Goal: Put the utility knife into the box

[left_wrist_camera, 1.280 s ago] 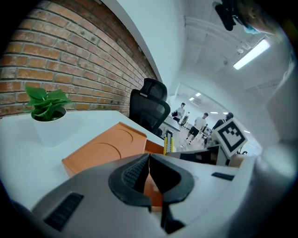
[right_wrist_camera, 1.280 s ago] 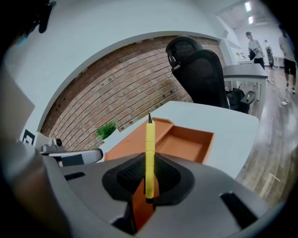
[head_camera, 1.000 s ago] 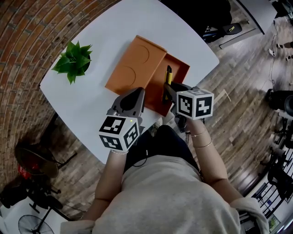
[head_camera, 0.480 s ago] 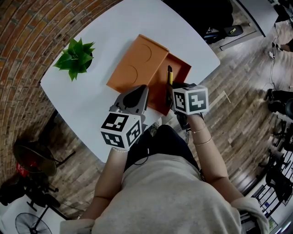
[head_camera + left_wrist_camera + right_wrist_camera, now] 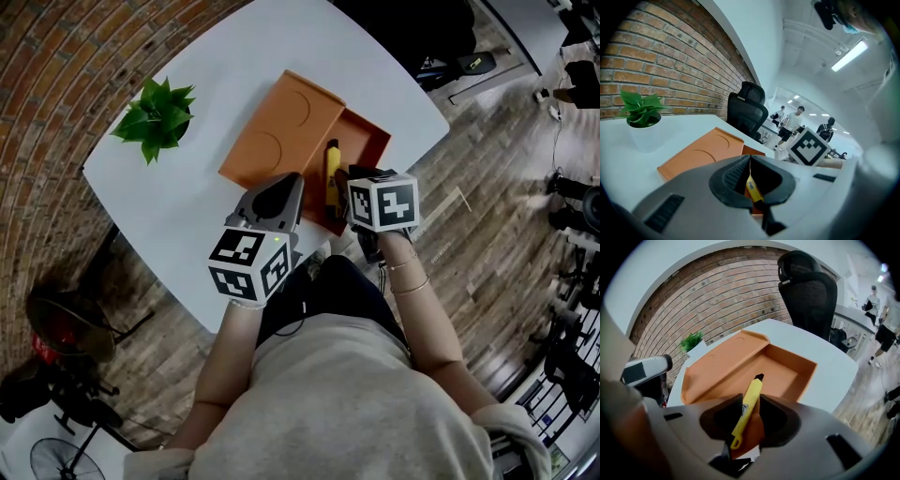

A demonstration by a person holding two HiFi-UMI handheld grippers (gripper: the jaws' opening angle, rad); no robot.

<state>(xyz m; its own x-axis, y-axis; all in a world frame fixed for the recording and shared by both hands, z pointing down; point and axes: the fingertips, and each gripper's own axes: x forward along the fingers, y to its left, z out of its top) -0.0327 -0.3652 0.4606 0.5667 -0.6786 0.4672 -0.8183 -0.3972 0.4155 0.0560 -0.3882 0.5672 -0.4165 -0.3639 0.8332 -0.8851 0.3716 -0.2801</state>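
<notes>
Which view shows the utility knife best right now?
The right gripper view: the yellow utility knife shows at full length, tilted between the right gripper's opening jaws, pointing into the box. The head view shows it small; the left gripper view, only a sliver.

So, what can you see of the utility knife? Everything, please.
The utility knife is slim, with a yellow plastic-looking body, a black tip and a small loop at its rear. It lies tilted, tip towards the orange box, between the right gripper's opening jaws; they seem not to press it.
</notes>
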